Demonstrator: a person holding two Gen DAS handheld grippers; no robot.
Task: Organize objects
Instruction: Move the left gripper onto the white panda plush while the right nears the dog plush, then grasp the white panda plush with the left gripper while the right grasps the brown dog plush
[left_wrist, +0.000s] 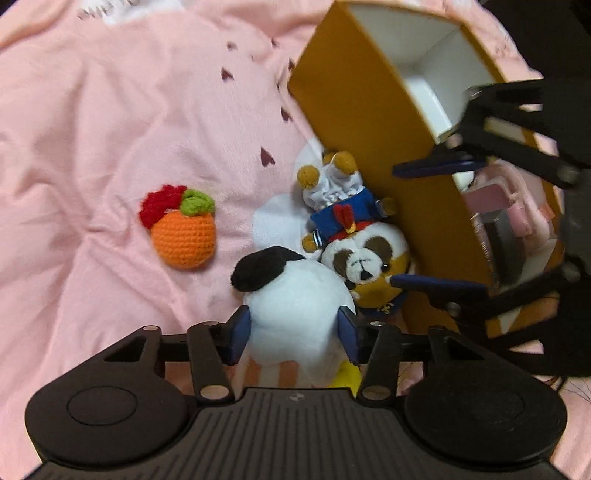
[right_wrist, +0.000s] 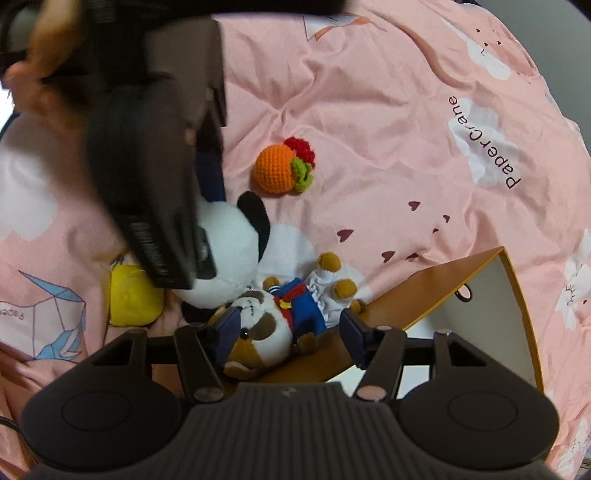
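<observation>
A pink bedsheet, wrinkled and printed with small dark hearts and white clouds, carries everything here. Near its middle lies a white plush toy with black ears. The left gripper points steeply down over it, its two blue pads pressed against the toy's round white sides, so the jaws are closed on the plush. The toy's lower body is hidden behind the gripper; only a yellow part (perhaps a foot) peeks out in both views.

Touching the white plush lies a small brown-and-white plush dog in a blue sailor suit, leaning against the outer wall of an orange box with a white inside. The right gripper hangs over the dog with jaws about half open; one pad lies over the dog's head, the other is above the box wall, and neither visibly presses.

The box's far end is cut off; something pink lies inside, hard to make out behind the right gripper.

A crocheted orange fruit with red and green trim lies alone on the sheet, well apart from the box.
</observation>
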